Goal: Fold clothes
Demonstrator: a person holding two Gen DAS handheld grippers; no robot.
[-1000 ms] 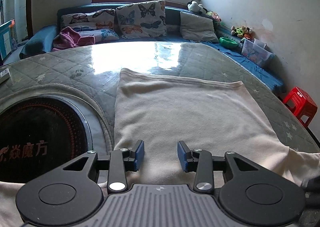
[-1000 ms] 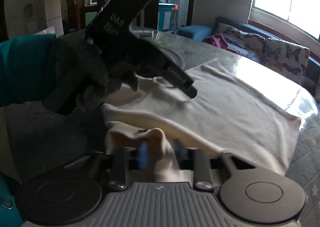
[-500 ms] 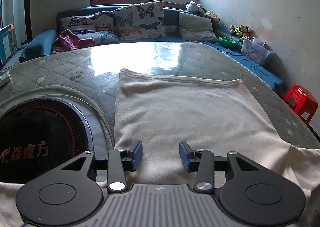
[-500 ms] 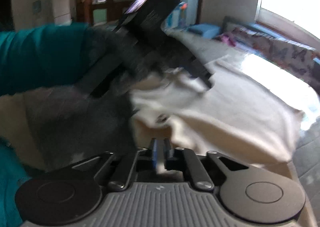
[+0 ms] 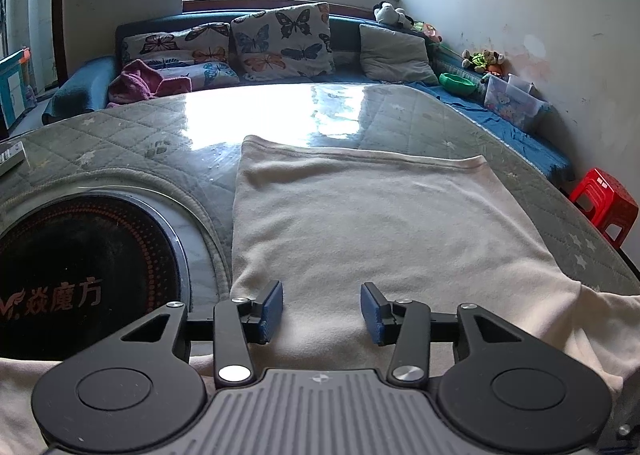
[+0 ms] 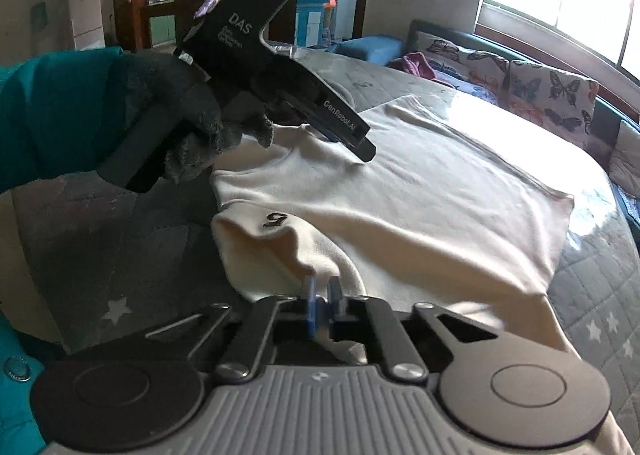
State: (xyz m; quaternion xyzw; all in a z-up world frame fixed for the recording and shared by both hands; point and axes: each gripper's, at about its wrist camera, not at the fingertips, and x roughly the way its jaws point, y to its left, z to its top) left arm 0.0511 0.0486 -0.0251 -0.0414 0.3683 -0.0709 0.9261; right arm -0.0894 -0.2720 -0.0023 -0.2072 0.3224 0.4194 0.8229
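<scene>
A cream shirt (image 5: 372, 223) lies spread flat on the quilted grey table cover, hem toward the window. My left gripper (image 5: 321, 307) hovers open just above the shirt's near part, blue pads apart with only cloth below them. In the right wrist view the same shirt (image 6: 432, 191) shows a sleeve with a small dark mark (image 6: 274, 219) folded over. My right gripper (image 6: 323, 301) is shut on the cloth of that sleeve. The left gripper (image 6: 362, 149), held by a gloved hand (image 6: 188, 123) in a teal sleeve, points down over the collar area.
A dark round hotplate with printed letters (image 5: 80, 275) is set in the table left of the shirt. A sofa with butterfly cushions (image 5: 280, 43) and a pink garment (image 5: 144, 81) runs behind the table. A red stool (image 5: 604, 203) stands at the right.
The right gripper has closed on the sleeve and drawn it over the shirt's side. The left gripper has stayed open over the shirt, with a slight forward shift.
</scene>
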